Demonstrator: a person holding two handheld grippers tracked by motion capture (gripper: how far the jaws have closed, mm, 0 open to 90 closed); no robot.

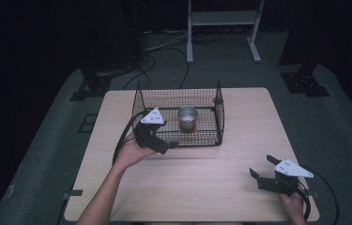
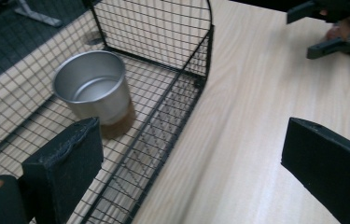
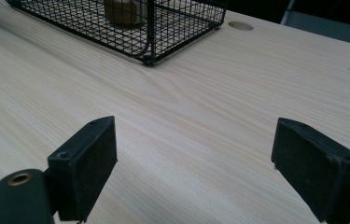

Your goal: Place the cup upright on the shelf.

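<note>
High view: we've got the small shiny metal cup upright inside the black wire-mesh basket, just right of our wide-open, empty left gripper; right gripper, also open, sits far off near-right.

The whole table is seen from high above, looking forward and down. The wire basket is seen from close by in the left gripper view. It is seen from farther off, low across the table, in the right gripper view.
</note>
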